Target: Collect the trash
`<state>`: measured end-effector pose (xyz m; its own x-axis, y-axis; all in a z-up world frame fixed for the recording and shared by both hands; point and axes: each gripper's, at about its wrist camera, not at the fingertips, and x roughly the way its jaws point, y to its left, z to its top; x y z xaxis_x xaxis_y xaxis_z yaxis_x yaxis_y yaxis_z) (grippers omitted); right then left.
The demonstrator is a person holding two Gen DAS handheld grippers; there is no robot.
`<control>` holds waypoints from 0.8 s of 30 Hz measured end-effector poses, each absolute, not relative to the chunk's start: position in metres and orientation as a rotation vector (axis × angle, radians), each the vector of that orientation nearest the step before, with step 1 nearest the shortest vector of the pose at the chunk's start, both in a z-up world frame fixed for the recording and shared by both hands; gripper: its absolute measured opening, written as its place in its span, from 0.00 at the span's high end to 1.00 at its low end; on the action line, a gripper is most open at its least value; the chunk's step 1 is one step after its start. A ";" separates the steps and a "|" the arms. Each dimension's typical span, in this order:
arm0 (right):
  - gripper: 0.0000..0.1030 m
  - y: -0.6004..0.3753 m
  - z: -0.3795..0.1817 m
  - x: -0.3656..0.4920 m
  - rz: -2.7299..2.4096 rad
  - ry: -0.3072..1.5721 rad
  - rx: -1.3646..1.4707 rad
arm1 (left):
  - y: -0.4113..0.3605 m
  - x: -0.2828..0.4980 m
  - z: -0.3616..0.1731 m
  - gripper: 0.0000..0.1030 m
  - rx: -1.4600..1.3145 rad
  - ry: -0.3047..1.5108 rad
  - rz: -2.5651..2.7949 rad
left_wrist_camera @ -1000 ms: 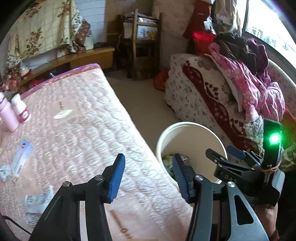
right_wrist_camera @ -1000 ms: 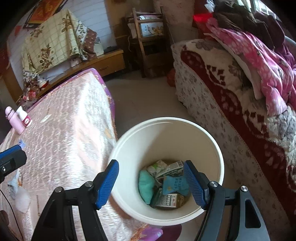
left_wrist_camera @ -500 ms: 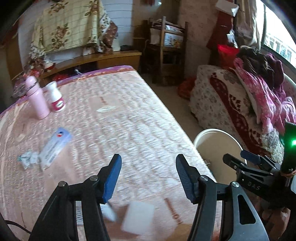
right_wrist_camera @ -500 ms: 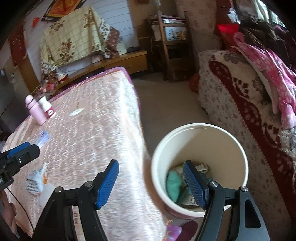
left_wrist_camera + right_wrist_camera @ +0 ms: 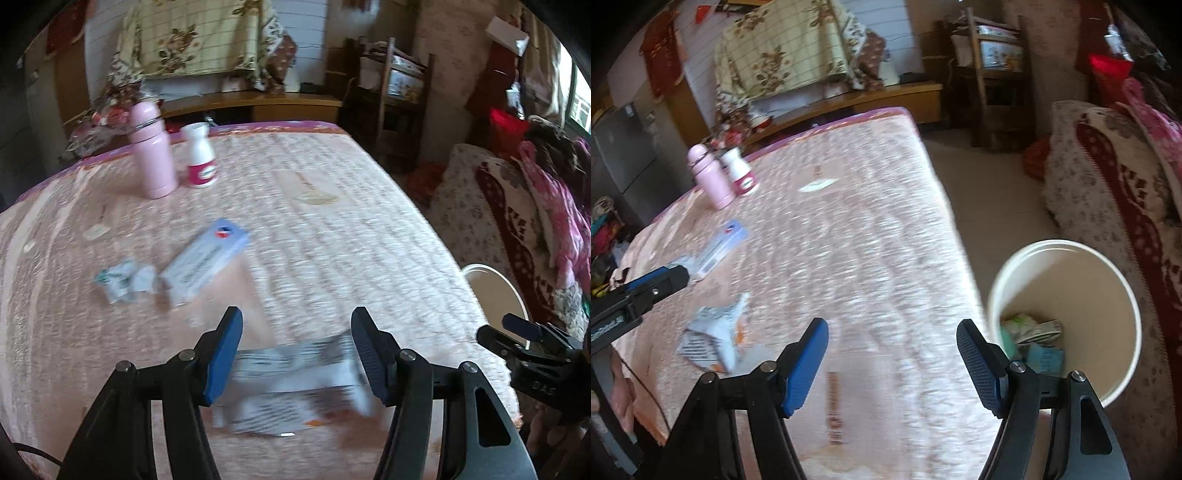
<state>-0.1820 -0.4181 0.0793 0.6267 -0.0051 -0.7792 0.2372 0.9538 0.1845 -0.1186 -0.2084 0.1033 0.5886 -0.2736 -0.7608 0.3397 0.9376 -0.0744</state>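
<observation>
My left gripper (image 5: 295, 350) is open and empty above the pink quilted table (image 5: 332, 229), with a flat white printed packet (image 5: 295, 384) lying just below and between its fingers. A long white-and-blue box (image 5: 205, 260) and a crumpled wrapper (image 5: 123, 280) lie further left. My right gripper (image 5: 892, 358) is open and empty over the table's near right edge. The white trash bucket (image 5: 1067, 266) stands on the floor to its right, with several wrappers inside. The packet (image 5: 713, 343) and box (image 5: 720, 247) also show in the right wrist view.
A pink flask (image 5: 151, 155) and a white bottle (image 5: 201, 155) stand at the table's far left. A sofa with piled clothes (image 5: 1119, 166) lies right of the bucket. A wooden chair (image 5: 993, 66) and a low cabinet stand at the back.
Both grippers have swung left, away from the bucket and over the table. The packet now lies under the left gripper. Both stay open and empty.
</observation>
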 end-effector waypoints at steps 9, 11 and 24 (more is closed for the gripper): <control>0.27 -0.367 0.081 -0.154 0.013 0.922 0.298 | -0.118 -0.084 0.092 0.40 0.054 0.886 -0.204; 0.27 -0.352 0.080 -0.147 0.056 0.934 0.297 | -0.094 -0.073 0.090 0.37 -0.002 0.895 -0.188; 0.27 -0.269 0.062 -0.122 0.237 1.137 -0.042 | -0.041 0.003 0.069 0.28 -0.056 0.949 -0.103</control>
<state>-0.1224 -0.2686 0.0617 0.3984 0.1658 -0.9021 -0.2081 0.9742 0.0871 0.0025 -0.0405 0.0693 0.5780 -0.1125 -0.8083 0.0632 0.9937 -0.0931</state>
